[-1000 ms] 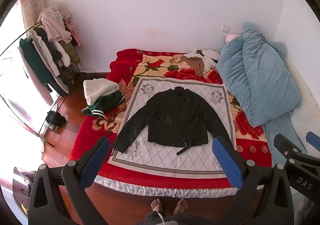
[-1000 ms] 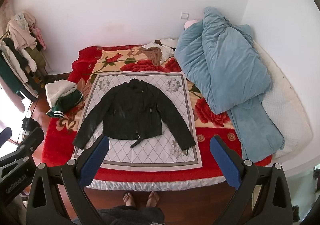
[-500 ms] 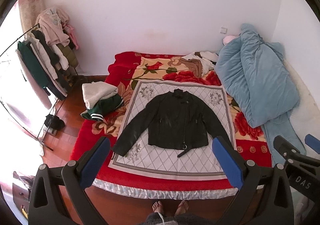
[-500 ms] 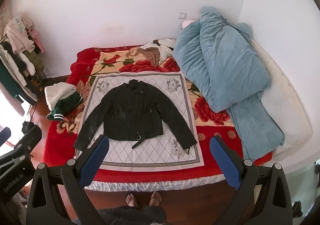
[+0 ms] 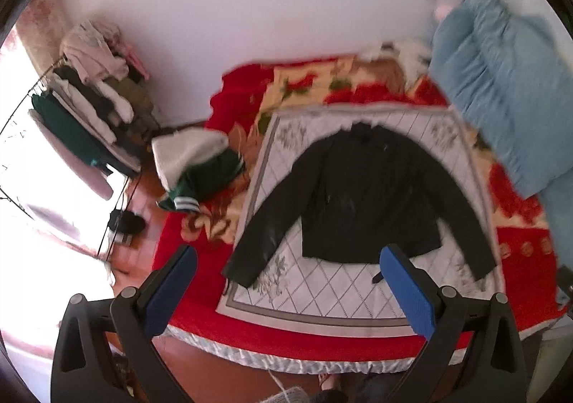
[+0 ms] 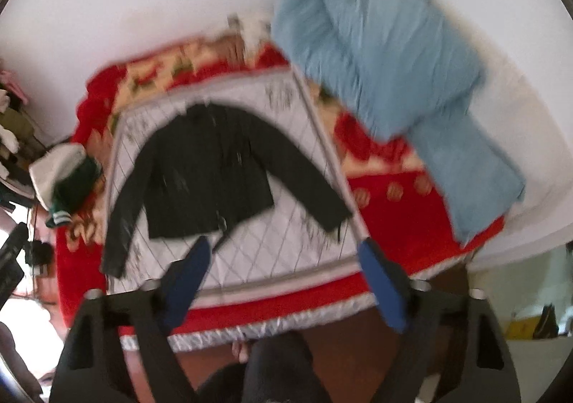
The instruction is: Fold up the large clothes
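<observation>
On the bed, ahead of and below both hand-held grippers: a black jacket spread flat, front up, on a white diamond-patterned cloth over a red floral blanket. Collar toward the far wall, hem toward the near bed edge, so the body's long axis runs near to far; sleeves angled out and down to either side, cuffs at the near corners of the cloth.

Left hand-held gripper open, blue pads wide apart, holding nothing, framing the jacket's left sleeve and hem from above; not touching the fabric. Right hand-held gripper likewise open and empty, above the near edge of the cloth, with the right sleeve cuff just beyond its right pad. Both views blurred.

Likely division: left sleeve nearer the left hand-held gripper, right sleeve nearer the right, each cuff lying ahead and slightly outward of its own side. Both well short of the jacket, with the bed edge between.

Elsewhere: a light blue duvet heaped on the right of the bed, a white and green pile of clothes on the left edge, a clothes rack at far left. Bare feet on the wooden floor at the bed's near edge.
</observation>
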`<state>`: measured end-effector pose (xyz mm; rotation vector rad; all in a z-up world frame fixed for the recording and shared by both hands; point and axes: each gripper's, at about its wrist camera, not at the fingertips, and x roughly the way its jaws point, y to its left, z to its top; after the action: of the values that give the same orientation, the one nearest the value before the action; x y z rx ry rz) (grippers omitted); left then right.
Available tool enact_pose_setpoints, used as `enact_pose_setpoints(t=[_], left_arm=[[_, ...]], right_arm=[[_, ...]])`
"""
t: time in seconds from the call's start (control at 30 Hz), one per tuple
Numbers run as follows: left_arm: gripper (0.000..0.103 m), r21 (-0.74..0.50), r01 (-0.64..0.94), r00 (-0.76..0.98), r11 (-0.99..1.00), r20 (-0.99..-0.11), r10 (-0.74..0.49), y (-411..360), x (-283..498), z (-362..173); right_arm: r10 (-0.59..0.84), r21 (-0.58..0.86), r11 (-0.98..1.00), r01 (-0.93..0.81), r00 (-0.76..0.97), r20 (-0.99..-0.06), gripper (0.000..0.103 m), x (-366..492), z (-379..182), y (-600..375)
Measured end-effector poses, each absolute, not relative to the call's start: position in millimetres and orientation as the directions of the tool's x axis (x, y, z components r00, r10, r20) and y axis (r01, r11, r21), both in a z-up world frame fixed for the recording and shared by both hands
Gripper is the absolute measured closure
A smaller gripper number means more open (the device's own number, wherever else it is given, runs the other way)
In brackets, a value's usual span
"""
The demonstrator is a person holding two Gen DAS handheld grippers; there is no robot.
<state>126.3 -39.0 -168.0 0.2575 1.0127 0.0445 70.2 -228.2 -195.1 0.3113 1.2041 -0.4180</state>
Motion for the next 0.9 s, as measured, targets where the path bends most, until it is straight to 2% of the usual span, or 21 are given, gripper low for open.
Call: enact_pose_setpoints(t=[0.23,0.33,0.53,0.77,0.9], left_arm=[[0.0,0.305,-0.016,0.424,0.952,-0.86,0.283,-63,200,-300],[0.0,0.319,-0.084,0.326,0.944,-0.886,0.329,-54,221,-360],[0.0,0.323,-0.214,0.161,0.922,-0.919,0.359,-16,248,-478],[0.0,0.242,-0.308,0.09,0.92,-0.955,0.282,29,285,-574],[0.0,0.158,-0.289,0.071,0.944,-0.98,0.185,33,307,-614]], right_arm=[[0.038,0.139,0.84,0.524,0.199,-0.979,0.033,144,-365,-304],[0.11,0.193,0.812,0.55,0.181,-0.977,0.033,182,-439,-323],[0.132,0.214,0.799,0.562,0.183,-0.974,0.033,239,-570,-333],[0.133,0.203,0.798,0.567,0.164,-0.978,0.03,274,-668,-323],[0.159,0.218,0.775,0.593,0.151,-0.976,0.03,284,-708,-315]])
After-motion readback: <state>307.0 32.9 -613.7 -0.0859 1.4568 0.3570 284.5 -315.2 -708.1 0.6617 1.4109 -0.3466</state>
